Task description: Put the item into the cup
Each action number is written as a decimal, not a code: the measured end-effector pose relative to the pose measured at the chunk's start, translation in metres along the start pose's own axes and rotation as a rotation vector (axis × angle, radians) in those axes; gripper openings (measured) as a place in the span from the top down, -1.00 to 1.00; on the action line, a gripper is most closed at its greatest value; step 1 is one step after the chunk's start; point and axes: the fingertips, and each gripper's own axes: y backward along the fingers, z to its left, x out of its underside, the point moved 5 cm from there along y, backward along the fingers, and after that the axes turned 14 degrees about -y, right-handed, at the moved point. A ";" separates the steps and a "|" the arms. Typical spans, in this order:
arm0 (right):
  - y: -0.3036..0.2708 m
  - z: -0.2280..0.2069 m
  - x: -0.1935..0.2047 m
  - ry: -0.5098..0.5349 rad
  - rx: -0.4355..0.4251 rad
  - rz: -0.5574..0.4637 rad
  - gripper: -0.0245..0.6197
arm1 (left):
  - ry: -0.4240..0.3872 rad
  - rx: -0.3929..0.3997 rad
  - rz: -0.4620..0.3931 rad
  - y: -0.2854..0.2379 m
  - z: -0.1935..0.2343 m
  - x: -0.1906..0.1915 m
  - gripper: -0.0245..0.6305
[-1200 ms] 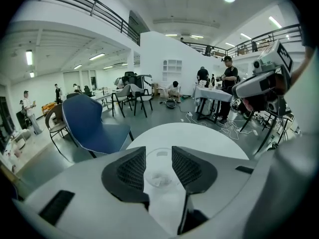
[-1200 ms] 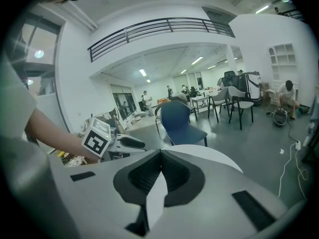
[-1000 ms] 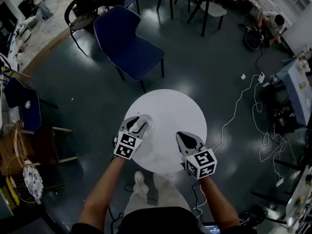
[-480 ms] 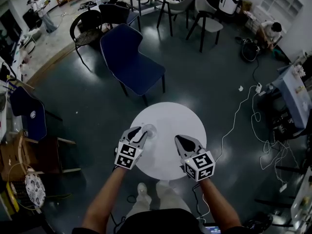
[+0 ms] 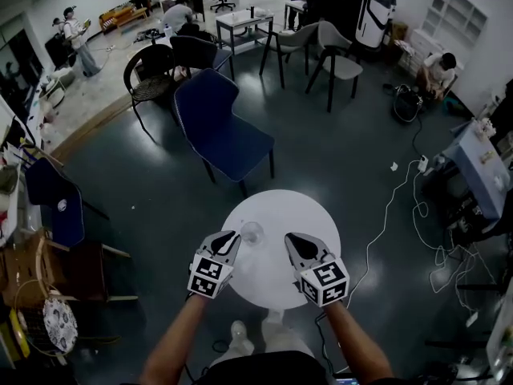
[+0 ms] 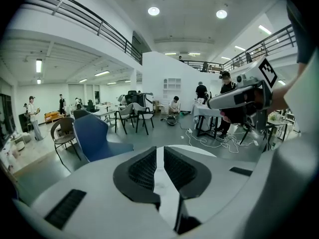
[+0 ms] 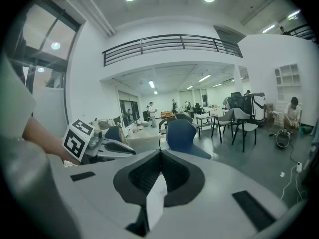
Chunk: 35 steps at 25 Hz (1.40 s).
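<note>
A small clear cup (image 5: 252, 233) stands upright on the round white table (image 5: 280, 211), near its left side. My left gripper (image 5: 227, 240) lies just left of the cup, tips close beside it. Its jaws are closing to a narrow gap, and the left gripper view (image 6: 160, 162) shows only bare tabletop between them. My right gripper (image 5: 294, 241) rests on the table to the right of the cup and apart from it. Its jaws (image 7: 160, 164) meet at the tips, and nothing shows between them. No loose item is visible on the table.
A blue chair (image 5: 220, 127) stands just beyond the table, with black and grey chairs farther back. White cables (image 5: 397, 184) trail over the dark floor to the right. A wooden chair (image 5: 76, 259) and a blue one sit at the left. People are far off.
The head view has tipped up, so the table sits lower in the frame. The left gripper's jaws have narrowed, and the cup now stands free just right of its tips.
</note>
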 end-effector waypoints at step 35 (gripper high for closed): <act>0.061 0.154 -0.007 0.054 0.080 -0.203 0.88 | -0.024 0.055 -0.286 0.193 -0.007 -0.029 0.87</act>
